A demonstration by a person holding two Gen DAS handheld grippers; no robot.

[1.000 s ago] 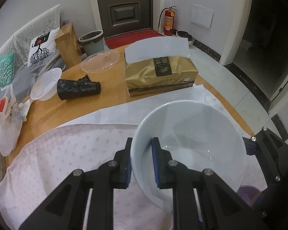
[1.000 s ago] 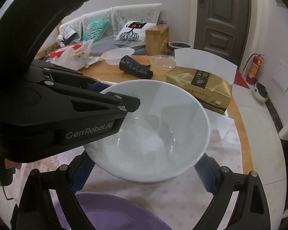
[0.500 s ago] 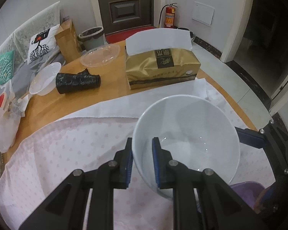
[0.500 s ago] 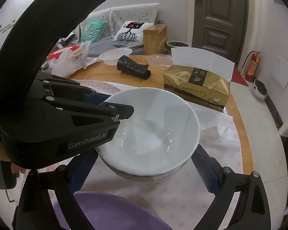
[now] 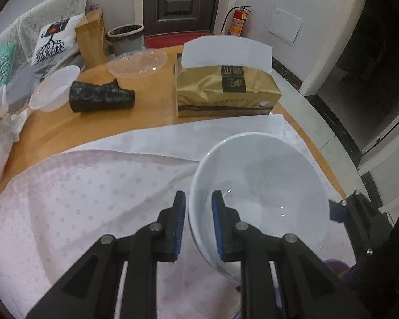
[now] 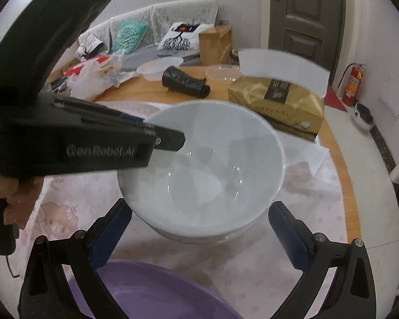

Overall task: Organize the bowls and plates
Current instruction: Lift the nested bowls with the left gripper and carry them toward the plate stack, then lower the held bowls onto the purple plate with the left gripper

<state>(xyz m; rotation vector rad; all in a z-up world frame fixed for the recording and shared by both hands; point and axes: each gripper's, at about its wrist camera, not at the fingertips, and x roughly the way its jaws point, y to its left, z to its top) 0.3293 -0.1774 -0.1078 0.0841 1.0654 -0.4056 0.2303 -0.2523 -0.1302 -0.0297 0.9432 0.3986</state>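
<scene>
A white bowl (image 5: 260,194) sits over the pink dotted cloth (image 5: 93,199), and my left gripper (image 5: 198,202) is shut on its near-left rim, one pad inside and one outside. In the right wrist view the same white bowl (image 6: 202,167) rests level, and the rim of a second white bowl (image 6: 234,235) shows just beneath it. My right gripper (image 6: 198,207) has its jaws opening wide on either side of the bowl, the blue pads (image 6: 287,236) standing clear of its wall. The left gripper (image 6: 170,139) reaches in from the left. A purple dish (image 6: 151,292) lies under the right gripper.
A gold tissue pack (image 5: 226,90) stands at the back of the round wooden table (image 5: 66,130). A black roll (image 5: 101,97), a clear plastic plate (image 5: 137,63) and a plastic bowl (image 5: 54,89) lie back left. The table's edge curves close on the right.
The white bowl has come down from a tilted, raised pose to sit level on the bowl beneath. The right gripper's jaws have spread wider. The left grip is unchanged.
</scene>
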